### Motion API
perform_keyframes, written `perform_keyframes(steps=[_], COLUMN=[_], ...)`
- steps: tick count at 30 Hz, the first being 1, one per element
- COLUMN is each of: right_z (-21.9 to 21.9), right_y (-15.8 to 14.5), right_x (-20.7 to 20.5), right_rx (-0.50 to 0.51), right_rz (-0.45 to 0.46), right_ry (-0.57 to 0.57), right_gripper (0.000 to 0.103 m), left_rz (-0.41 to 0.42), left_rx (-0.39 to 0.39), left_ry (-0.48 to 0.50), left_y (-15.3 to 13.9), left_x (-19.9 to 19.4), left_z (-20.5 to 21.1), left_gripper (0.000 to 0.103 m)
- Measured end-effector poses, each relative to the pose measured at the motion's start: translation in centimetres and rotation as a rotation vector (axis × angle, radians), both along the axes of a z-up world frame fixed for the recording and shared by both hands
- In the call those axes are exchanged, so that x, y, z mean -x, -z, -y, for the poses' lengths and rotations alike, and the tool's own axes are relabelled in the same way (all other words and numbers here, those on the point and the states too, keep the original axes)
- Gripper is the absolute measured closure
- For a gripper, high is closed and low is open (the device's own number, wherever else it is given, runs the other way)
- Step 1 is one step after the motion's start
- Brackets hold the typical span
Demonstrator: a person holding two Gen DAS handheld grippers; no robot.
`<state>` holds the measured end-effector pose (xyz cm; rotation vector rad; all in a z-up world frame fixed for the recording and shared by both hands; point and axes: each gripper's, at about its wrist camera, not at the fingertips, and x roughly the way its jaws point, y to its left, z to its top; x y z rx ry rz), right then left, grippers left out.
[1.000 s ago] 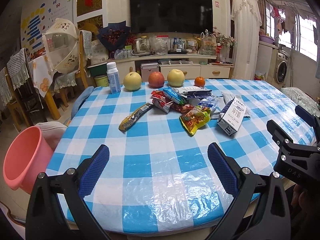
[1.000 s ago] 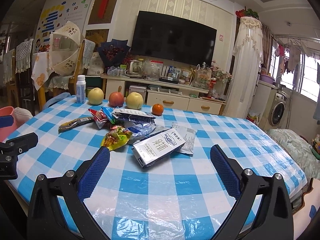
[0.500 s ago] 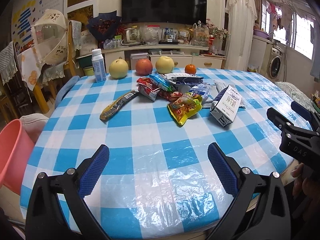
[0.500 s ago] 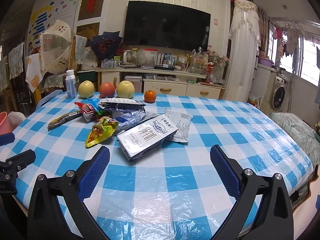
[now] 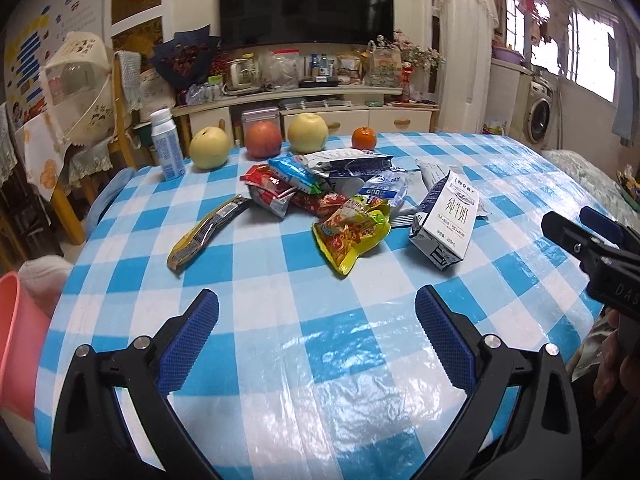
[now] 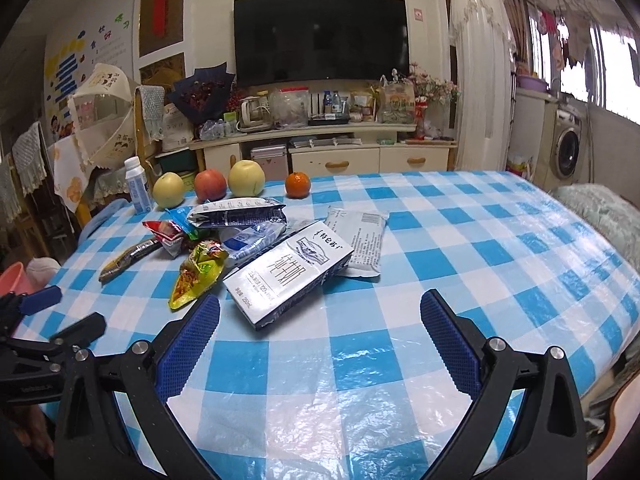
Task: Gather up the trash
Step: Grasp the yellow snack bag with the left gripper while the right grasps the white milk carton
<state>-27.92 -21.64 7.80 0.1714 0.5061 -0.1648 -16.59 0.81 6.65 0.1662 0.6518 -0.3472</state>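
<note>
A heap of trash lies mid-table: a white milk carton [image 5: 446, 220] [image 6: 288, 272], a yellow snack bag [image 5: 352, 234] [image 6: 198, 276], a dark-and-yellow wrapper [image 5: 206, 232] [image 6: 128, 256], red and blue packets [image 5: 276, 188] and a white pouch [image 6: 358, 240]. My left gripper [image 5: 316, 326] hovers open over the near table edge, short of the heap. Open too, my right gripper [image 6: 320, 328] has the carton just beyond its fingertips. Neither holds anything. A pink bin [image 5: 18, 344] stands at the table's left edge.
Two pears, an apple [image 5: 263, 139] and an orange [image 5: 364, 138] line the far edge beside a white bottle [image 5: 167, 144]. The blue-checked tablecloth [image 5: 320, 380] covers the round table. Chairs stand left, a TV cabinet behind, a washing machine far right.
Both grippers have moved forward over the table toward the heap, so the trash looks larger and nearer. Both stayed open and picked up nothing.
</note>
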Motion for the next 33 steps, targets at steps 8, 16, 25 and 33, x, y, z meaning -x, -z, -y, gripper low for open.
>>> perform_keyframes(steps=[8,16,25,33], right_z=[2.5,3.3,4.0,4.4], right_y=[0.7,2.3,4.0,5.2], right_x=[-2.3,-6.0,-9.2,-11.9], right_rx=[-0.211,-0.396,-0.550,-0.599], right_rz=[-0.022,-0.077,-0.139,-0.198], right_ry=[-0.040,-0.106,-0.113,-0.099], right_gripper=[0.004,0.015,0.019,0.034], left_rz=[-0.015,-0.023,-0.046,-0.099], left_rx=[-0.086,-0.149,-0.237,-0.275], left_ry=[0.097,0.162,0.247,0.300], left_y=[1.1,2.5,3.8,4.9], left_x=[-3.3,-6.1,-9.7,-13.5], left_z=[1.9,4.0,5.9,7.3], left_gripper=[0.006,0.011,0.017,0.028])
